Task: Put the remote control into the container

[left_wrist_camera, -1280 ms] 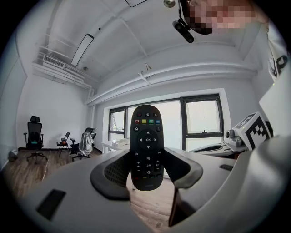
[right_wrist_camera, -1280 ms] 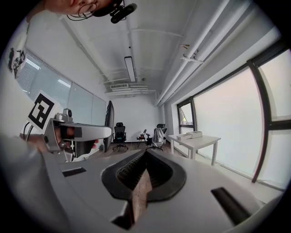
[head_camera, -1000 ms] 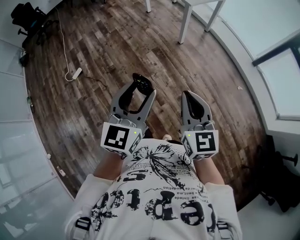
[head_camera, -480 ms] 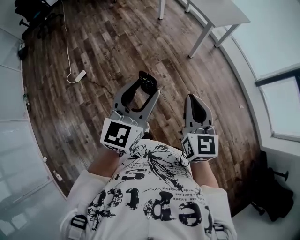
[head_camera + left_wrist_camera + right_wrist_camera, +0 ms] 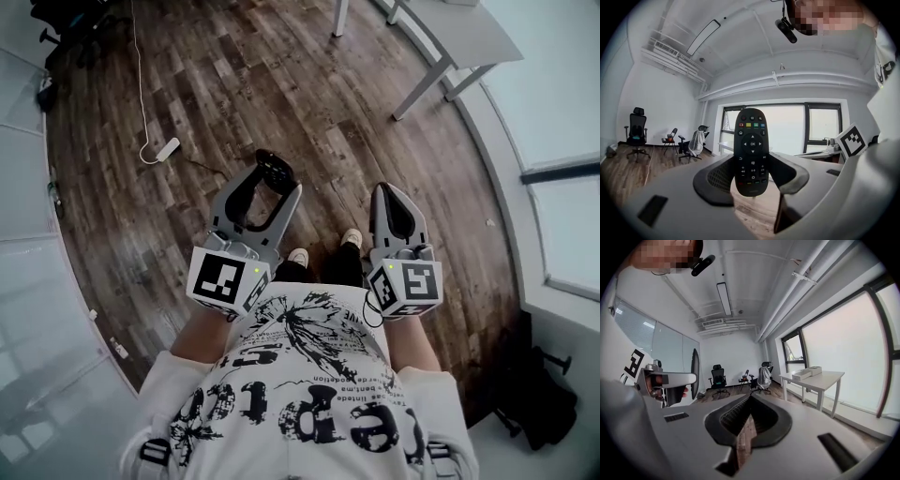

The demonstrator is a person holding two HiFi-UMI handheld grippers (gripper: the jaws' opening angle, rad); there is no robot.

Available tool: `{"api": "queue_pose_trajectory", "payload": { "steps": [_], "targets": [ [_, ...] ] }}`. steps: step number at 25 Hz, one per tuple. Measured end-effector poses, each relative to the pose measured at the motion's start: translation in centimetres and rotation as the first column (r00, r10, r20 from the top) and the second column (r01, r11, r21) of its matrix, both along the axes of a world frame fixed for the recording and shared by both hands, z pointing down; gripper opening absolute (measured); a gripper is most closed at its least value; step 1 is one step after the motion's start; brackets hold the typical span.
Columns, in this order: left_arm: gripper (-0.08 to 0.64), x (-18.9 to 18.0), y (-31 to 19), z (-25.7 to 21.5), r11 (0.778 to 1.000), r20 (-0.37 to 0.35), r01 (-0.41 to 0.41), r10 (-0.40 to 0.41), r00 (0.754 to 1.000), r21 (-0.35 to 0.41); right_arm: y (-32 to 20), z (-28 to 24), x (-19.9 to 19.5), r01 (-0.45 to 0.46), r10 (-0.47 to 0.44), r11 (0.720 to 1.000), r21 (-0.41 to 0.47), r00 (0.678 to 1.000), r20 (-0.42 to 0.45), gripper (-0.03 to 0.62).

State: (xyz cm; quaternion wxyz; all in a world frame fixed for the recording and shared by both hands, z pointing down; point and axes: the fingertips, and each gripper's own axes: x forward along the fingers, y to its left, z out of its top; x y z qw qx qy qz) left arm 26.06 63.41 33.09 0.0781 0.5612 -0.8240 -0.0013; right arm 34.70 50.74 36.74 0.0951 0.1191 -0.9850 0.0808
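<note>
Held out above the wooden floor (image 5: 234,84), the left claw (image 5: 274,183) is clenched on the lower end of the remote (image 5: 751,150) (upright, buttons toward its camera), the right claw (image 5: 393,195) beside it pressed closed on nothing, office chairs (image 5: 637,133) beyond.

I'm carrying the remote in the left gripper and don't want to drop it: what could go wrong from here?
1. The left gripper grips the remote control only by its lower part. The rest juts past the jaws, so it might pivot, slip and hit the wood floor.
2. No container shows in any view, and the right gripper is shut and empty, lending no support.
</note>
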Motion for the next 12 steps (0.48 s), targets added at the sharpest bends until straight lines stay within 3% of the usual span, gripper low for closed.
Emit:
{"api": "queue_pose_trajectory", "payload": {
  "steps": [6,12],
  "targets": [
    [0.233,-2.8,-1.6,0.4,0.995,0.007,0.098,-0.098,0.995,-0.032,-2.7,0.8,-4.3,0.080,-0.079,0.997,-0.012,0.997,0.021,0.002],
    [0.233,-5.6,-8.2,-0.3,0.981,0.022,0.193,-0.193,0.981,-0.033,-7.2,0.5,-8.5,0.219,-0.219,0.976,0.009,0.976,0.017,0.002]
  ]
}}
